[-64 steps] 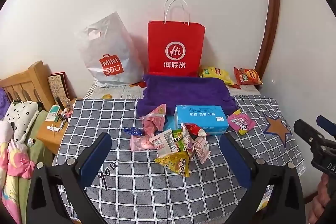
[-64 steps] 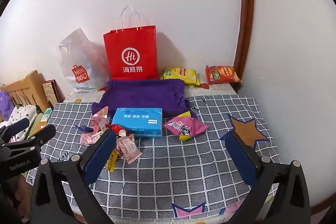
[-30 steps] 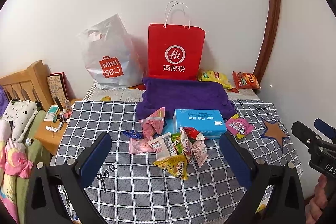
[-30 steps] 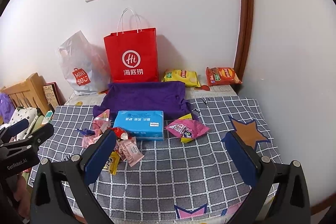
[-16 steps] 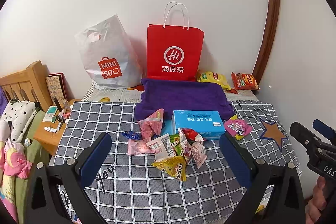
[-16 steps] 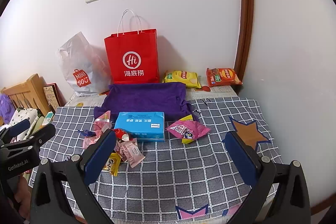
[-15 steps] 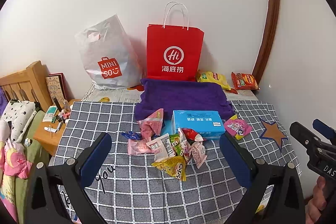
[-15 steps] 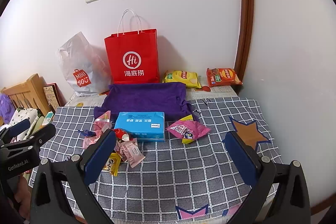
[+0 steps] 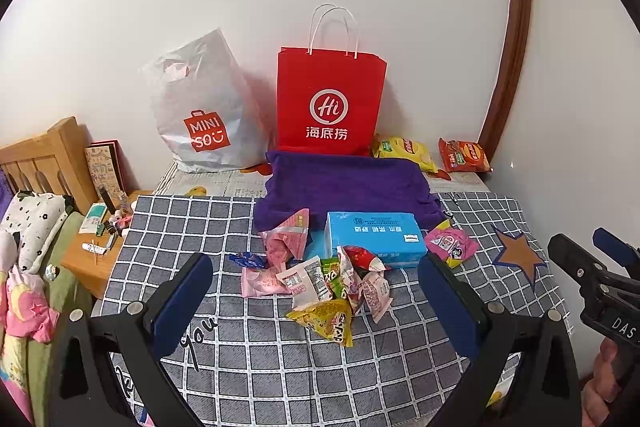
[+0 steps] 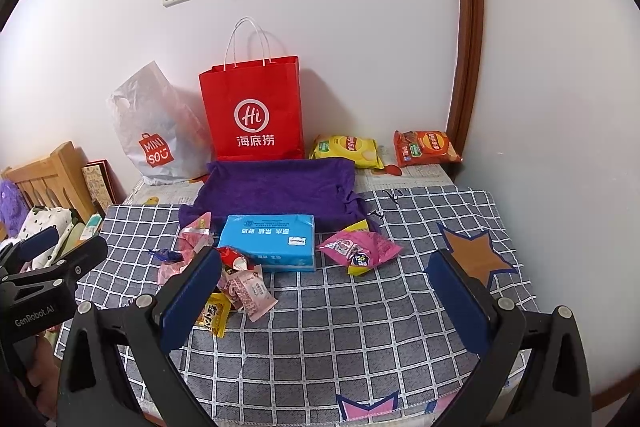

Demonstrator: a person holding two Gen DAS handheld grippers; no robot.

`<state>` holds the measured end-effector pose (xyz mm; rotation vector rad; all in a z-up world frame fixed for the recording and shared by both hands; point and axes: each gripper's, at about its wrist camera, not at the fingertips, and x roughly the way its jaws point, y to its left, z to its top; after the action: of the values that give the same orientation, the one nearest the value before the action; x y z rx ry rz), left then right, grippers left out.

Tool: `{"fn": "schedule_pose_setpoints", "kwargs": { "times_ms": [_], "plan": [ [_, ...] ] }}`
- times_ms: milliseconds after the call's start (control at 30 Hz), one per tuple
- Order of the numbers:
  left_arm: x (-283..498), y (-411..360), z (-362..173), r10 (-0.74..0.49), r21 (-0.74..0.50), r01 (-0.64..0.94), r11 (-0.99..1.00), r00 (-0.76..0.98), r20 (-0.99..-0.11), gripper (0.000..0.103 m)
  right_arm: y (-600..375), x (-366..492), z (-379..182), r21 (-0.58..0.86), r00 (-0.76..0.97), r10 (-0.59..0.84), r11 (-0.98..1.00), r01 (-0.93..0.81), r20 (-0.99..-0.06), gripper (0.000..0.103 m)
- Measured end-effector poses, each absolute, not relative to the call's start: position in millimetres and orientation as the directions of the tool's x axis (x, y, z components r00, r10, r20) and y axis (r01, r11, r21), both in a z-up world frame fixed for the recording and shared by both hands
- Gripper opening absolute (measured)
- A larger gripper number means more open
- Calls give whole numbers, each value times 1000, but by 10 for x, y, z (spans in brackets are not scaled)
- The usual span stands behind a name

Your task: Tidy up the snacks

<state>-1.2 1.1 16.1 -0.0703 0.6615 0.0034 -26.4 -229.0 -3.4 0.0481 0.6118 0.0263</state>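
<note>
Several small snack packets [image 9: 324, 283] lie in a heap on the grey checked tablecloth [image 9: 280, 367], in front of a blue box [image 9: 374, 237]. A yellow packet [image 9: 324, 321] lies nearest me. A pink packet [image 10: 358, 249] lies right of the box. My left gripper [image 9: 316, 301] is open and empty, hovering short of the heap. My right gripper [image 10: 324, 301] is open and empty, to the right above the cloth. A yellow chip bag [image 10: 348, 149] and an orange chip bag [image 10: 426, 147] lie at the back by the wall.
A red paper bag [image 9: 330, 103] and a white Miniso bag [image 9: 200, 111] stand against the wall. A purple towel [image 9: 344, 183] lies behind the box. A wooden bedside stand [image 9: 92, 247] and bedding are at the left. The wall is close on the right.
Both grippers have drawn slightly back and up, so the table items sit a little lower and smaller in view. Nothing on the table has moved.
</note>
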Motion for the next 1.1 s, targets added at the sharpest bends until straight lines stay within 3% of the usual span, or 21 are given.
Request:
{"fn": "schedule_pose_setpoints", "kwargs": {
  "times_ms": [1100],
  "plan": [
    [134, 92, 74, -38, -79, -15, 997, 778, -627, 103, -2235, -143, -35, 67, 828, 80, 996, -51, -555, 102]
  ]
}}
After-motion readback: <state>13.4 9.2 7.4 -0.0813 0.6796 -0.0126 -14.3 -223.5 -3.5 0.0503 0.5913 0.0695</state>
